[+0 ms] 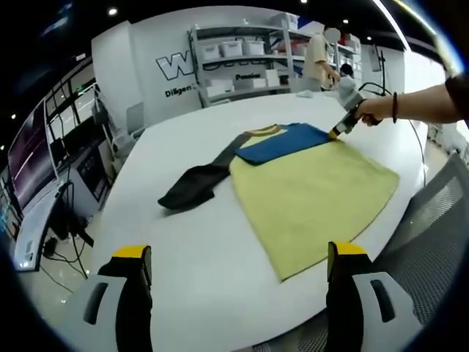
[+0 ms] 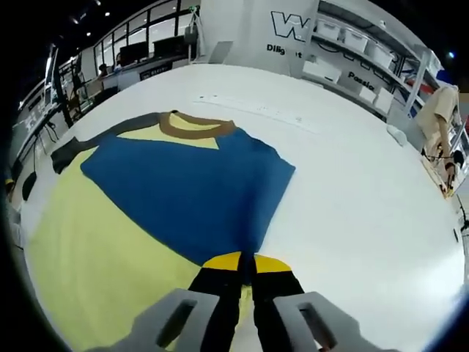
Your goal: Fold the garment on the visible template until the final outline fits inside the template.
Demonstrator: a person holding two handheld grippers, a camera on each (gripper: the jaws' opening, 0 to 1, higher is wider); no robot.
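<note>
- Right tool (image 2: 245,265): I have its yellow-tipped jaws pinched tight on the blue sleeve (image 2: 198,194), folded across the soft yellow garment (image 2: 95,271).
- Left tool (image 1: 238,264) hangs wide apart, empty.
- Garment lies flat on the smooth white table (image 1: 183,249); its dark sleeve (image 1: 194,187) is crumpled.

The blue sleeve (image 2: 198,198) covers part of the garment's yellow body (image 2: 95,264) beneath.

White round desk (image 1: 183,242); metal shelving (image 1: 249,55) with storage bins against lettered white wall (image 1: 157,59); ceiling spotlights (image 1: 111,11); mesh chair (image 1: 432,235); monitors (image 1: 29,158) at left.
</note>
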